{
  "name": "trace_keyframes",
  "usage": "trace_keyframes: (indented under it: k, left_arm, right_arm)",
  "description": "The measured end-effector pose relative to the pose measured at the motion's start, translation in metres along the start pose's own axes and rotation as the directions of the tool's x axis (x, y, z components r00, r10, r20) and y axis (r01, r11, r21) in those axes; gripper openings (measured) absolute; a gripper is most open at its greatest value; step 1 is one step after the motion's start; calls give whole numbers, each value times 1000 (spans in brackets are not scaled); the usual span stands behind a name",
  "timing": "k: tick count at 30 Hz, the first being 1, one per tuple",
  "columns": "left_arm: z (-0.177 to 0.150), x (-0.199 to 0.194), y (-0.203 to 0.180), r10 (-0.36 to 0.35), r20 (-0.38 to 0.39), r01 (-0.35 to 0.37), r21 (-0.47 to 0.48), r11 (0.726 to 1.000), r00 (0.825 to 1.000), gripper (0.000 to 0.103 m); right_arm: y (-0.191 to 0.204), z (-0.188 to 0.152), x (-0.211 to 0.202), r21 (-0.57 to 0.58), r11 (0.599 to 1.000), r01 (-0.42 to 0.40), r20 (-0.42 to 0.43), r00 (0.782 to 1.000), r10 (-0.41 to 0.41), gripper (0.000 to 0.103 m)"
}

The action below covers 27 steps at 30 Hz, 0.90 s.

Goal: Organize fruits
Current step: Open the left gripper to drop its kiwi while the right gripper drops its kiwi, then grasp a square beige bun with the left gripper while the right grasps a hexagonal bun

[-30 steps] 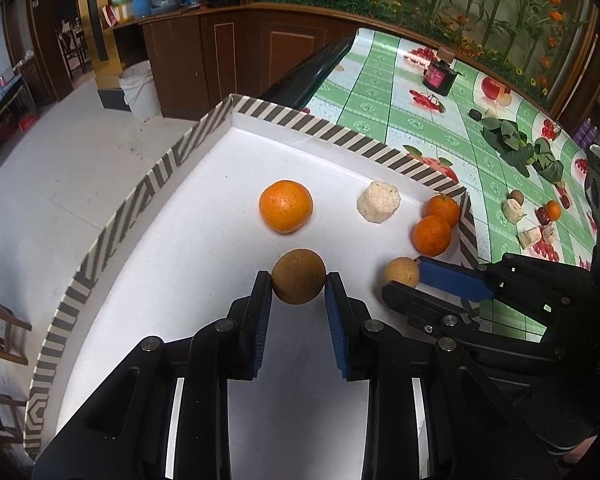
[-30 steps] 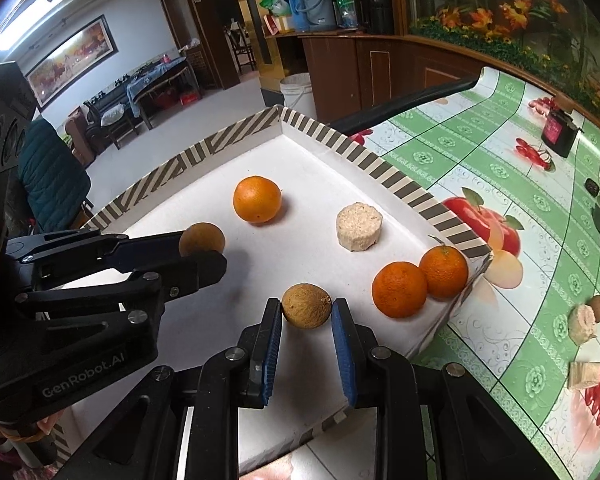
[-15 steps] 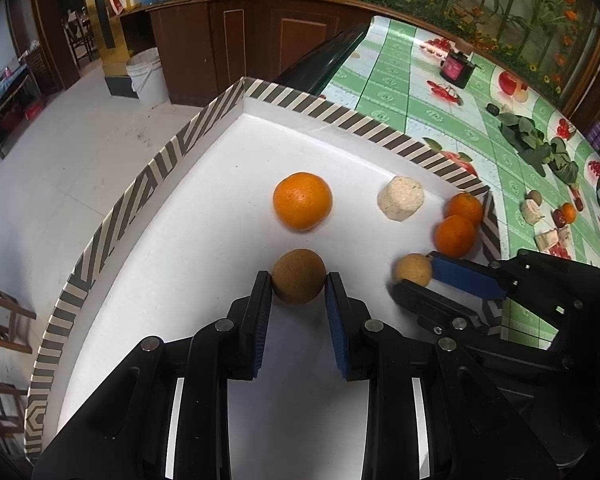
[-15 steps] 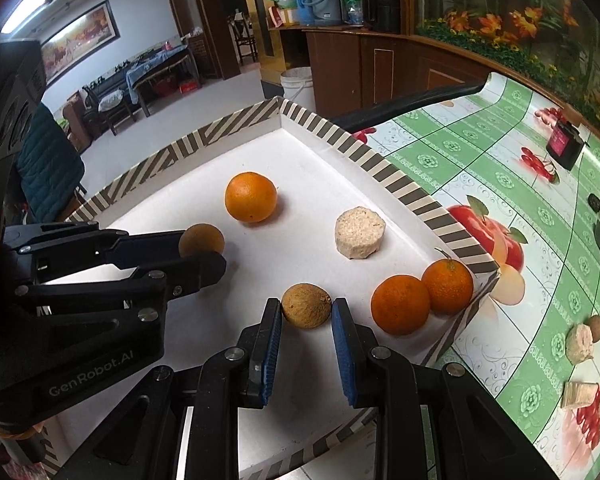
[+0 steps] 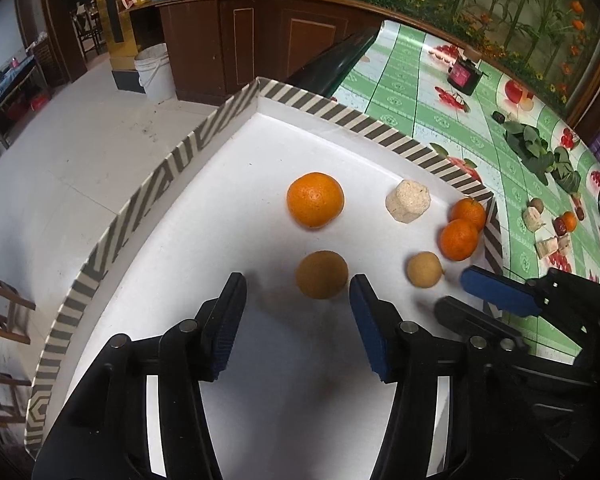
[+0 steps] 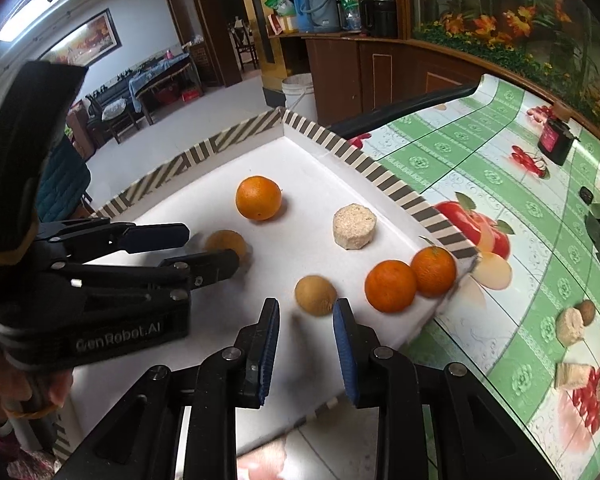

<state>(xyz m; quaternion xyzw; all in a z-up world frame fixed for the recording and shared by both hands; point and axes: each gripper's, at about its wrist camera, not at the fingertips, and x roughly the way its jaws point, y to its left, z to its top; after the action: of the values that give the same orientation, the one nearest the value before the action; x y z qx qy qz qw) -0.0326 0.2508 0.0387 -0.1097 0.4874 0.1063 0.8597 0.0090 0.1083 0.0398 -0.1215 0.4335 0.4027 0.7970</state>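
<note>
A white tray with a striped rim (image 5: 172, 160) (image 6: 384, 176) holds the fruit. My left gripper (image 5: 298, 294) is open; a brown round fruit (image 5: 321, 275) (image 6: 225, 243) lies on the tray between its fingertips, free of them. My right gripper (image 6: 306, 320) is open; a second, paler brown fruit (image 6: 315, 295) (image 5: 423, 269) lies just ahead of its fingertips. On the tray also lie a large orange (image 5: 315, 199) (image 6: 258, 197), two small oranges (image 6: 390, 286) (image 5: 459, 239) by the right corner, and a beige round cake (image 5: 408, 201) (image 6: 354, 226).
The tray overhangs a table with a green fruit-print cloth (image 6: 532, 240). More small fruit and cake pieces (image 6: 576, 324) (image 5: 548, 224), green leaves (image 5: 540, 152) and a dark box (image 6: 554, 140) lie on the cloth. A white bucket (image 5: 156, 72) stands on the floor.
Both grippers have opened and let go of their brown fruits, which now rest on the tray. Both grippers have drawn back slightly.
</note>
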Motion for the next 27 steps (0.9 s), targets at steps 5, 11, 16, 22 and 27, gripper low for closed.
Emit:
trace_keyframes:
  k: [5,11,16,22,27]
  left_arm:
    - [-3,-14,-6,3,44,-4,13,1000,999,54]
    - [-8,-34,-23,-8,101,3,42,999,995,54]
    - [-13,-42,-45,-29,125,19,78,997,992,54]
    - [-19,-41,-77,-83,107,71,117,991,991,54]
    - [-25,-34,-105,-123,72,111,152,982,990,54]
  right_arm:
    - [-5,-7,-17,22,1000,2,29,1000,-3,27]
    - [-20,-20,-37,71,997,9,65,998,-13,27]
    - [-39,-33,-48,126,992,29,75,996,-39,27]
    - [-69,-58,-66,183,980,78,72,993,-92,27]
    - [-106,-85,-82,251,959,130,55,987,-148,27]
